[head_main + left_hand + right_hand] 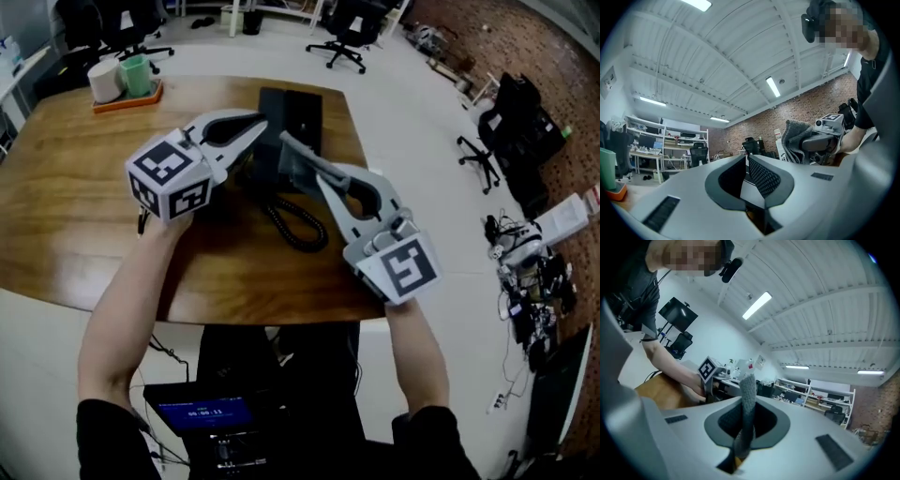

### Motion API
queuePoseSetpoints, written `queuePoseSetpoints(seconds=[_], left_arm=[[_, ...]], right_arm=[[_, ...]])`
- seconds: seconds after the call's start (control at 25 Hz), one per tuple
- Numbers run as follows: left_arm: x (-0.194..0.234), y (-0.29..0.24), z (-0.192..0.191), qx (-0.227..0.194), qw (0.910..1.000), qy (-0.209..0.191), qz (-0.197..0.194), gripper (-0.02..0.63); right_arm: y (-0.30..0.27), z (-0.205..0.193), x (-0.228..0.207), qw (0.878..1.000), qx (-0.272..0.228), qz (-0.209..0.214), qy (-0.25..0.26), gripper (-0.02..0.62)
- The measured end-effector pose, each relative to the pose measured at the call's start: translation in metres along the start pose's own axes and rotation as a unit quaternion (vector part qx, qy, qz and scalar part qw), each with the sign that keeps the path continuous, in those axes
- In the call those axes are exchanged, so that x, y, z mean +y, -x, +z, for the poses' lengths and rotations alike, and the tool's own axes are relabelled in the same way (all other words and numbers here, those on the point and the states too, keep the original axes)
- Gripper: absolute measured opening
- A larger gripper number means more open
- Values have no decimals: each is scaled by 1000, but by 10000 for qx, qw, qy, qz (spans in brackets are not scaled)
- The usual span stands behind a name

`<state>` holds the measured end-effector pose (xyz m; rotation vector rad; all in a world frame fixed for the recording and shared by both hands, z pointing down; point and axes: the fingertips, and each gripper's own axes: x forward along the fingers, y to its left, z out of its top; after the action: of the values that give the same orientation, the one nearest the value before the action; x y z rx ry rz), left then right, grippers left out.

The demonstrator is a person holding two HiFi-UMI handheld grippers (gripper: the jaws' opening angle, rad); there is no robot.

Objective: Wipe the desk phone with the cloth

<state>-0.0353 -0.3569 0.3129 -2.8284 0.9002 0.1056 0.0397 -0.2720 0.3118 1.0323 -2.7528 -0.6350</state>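
The black desk phone (302, 111) lies at the far middle of the wooden table (66, 206), and its coiled cord (298, 225) trails toward me. My left gripper (264, 123) reaches in from the left with its tips at the phone's left edge. Its jaws are shut and nothing shows between them (746, 159). My right gripper (296, 157) comes in from the right, just in front of the phone, shut on a grey cloth (747, 401). The cloth (794, 138) sticks out past the right jaws. The two grippers' tips are close together.
An orange tray (127, 96) with a green cup and a white roll stands at the table's far left corner. Office chairs (342, 37) stand on the floor beyond the table. Bags and cables (525, 272) lie on the floor to the right.
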Motion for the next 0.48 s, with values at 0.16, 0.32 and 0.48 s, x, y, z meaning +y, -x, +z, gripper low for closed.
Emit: queuePoseSetpoints(seconds=[0.16,0.32,0.48], left_arm=[[1,-5,4,-18,10000,9,-6,9],[1,-5,5,16,10000,32,13,9],[0,-5,5,34,10000,46,14,9]], right_arm=[[-1,1,-3,9994,-27,22,346,23],[-2,3,0,9989,-84,81,453,23],[-2,4,3,9984,-69,136,549,23]])
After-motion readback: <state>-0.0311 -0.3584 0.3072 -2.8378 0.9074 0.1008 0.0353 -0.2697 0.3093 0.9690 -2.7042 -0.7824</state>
